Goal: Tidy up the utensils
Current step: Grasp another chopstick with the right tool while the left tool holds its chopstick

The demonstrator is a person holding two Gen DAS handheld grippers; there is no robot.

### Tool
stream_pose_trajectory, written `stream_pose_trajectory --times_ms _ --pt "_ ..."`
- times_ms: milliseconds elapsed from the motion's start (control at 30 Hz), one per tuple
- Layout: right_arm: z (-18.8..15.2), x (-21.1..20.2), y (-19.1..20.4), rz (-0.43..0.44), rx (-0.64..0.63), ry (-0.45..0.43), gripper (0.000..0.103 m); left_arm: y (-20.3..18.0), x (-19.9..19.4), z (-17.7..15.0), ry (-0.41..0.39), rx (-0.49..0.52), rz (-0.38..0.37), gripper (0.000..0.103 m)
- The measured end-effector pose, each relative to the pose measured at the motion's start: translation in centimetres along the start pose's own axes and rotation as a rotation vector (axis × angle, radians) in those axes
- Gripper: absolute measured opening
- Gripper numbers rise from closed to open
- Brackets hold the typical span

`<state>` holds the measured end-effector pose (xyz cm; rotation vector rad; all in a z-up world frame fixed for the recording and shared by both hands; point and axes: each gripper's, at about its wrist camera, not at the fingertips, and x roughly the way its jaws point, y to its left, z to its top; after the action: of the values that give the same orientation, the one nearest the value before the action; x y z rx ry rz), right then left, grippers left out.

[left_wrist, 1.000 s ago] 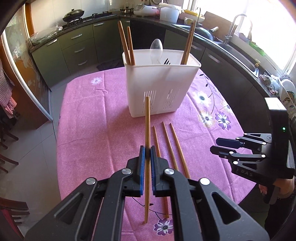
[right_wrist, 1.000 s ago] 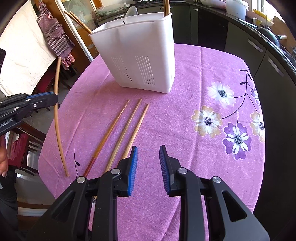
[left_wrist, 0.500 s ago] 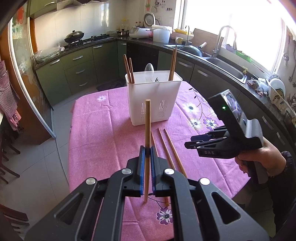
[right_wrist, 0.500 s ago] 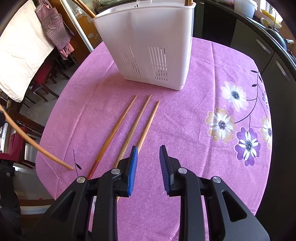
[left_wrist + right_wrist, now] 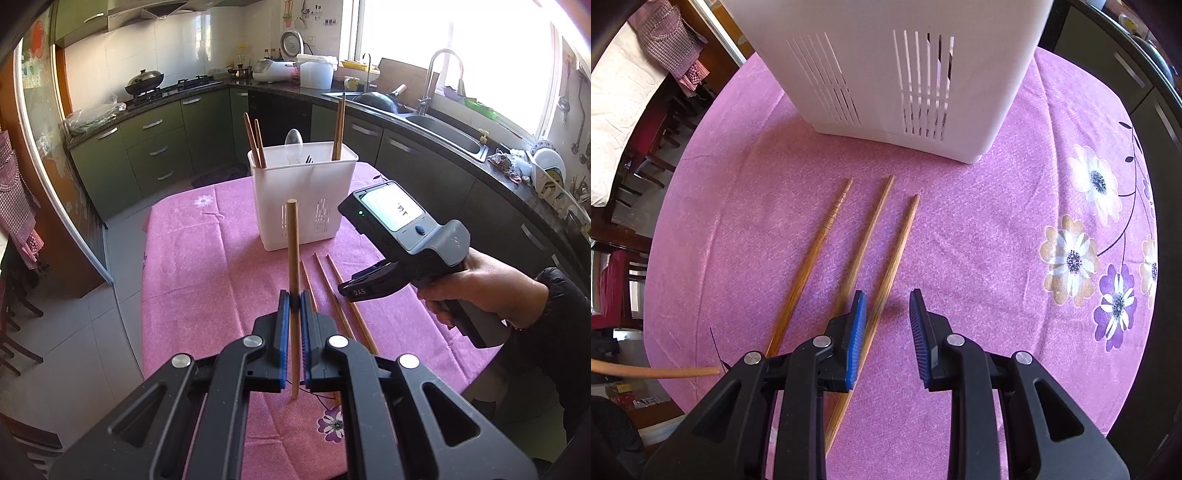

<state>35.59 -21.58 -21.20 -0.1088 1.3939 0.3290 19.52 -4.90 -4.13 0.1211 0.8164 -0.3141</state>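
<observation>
My left gripper [image 5: 294, 306] is shut on a wooden chopstick [image 5: 292, 236], which it holds upright above the pink tablecloth [image 5: 207, 280]. Behind it stands a white utensil holder [image 5: 295, 184] with chopsticks and a spoon in it. Three chopsticks [image 5: 812, 254] [image 5: 873, 218] [image 5: 903, 236] lie side by side in front of the holder [image 5: 886, 74]. My right gripper [image 5: 887, 297] is open and points down just over them. The rightmost chopstick runs under the gap, close to the left pad [image 5: 857, 332]. In the left wrist view a hand holds the right gripper [image 5: 347, 290] over the chopsticks.
The end of the held chopstick [image 5: 665, 371] pokes in at the lower left of the right wrist view. Dark green kitchen cabinets [image 5: 155, 140] and a sink [image 5: 443, 133] ring the table. Wooden chairs [image 5: 639, 155] stand off its left edge.
The right gripper has dropped and closed in on the three lying chopsticks, still open. The left gripper has drawn back and risen a little with its chopstick.
</observation>
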Motion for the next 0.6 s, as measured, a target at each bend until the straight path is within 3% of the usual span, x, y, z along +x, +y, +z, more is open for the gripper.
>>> stream_pose_trajectory --times_ms 167,267,333,500,600 --pt "0.7 0.6 1.3 -0.044 -0.001 0.008 0.026 -0.2 0.1 0.0 0.000 0.010 -0.011 0.006" --pt "0.9 0.7 1.7 -0.077 -0.008 0.001 0.018 -0.3 0.1 0.0 -0.003 0.012 -0.017 0.006" --pt "0.9 0.8 1.8 -0.072 -0.004 -0.003 0.011 -0.3 0.0 -0.1 -0.005 0.013 -0.016 0.006" --pt "0.8 0.1 1.1 -0.055 -0.010 -0.029 0.009 -0.1 0.0 -0.2 -0.003 0.009 -0.011 0.006" --pt "0.0 -2.2 0.3 -0.044 -0.005 -0.094 0.008 0.0 -0.1 -0.3 -0.003 0.005 -0.010 0.006"
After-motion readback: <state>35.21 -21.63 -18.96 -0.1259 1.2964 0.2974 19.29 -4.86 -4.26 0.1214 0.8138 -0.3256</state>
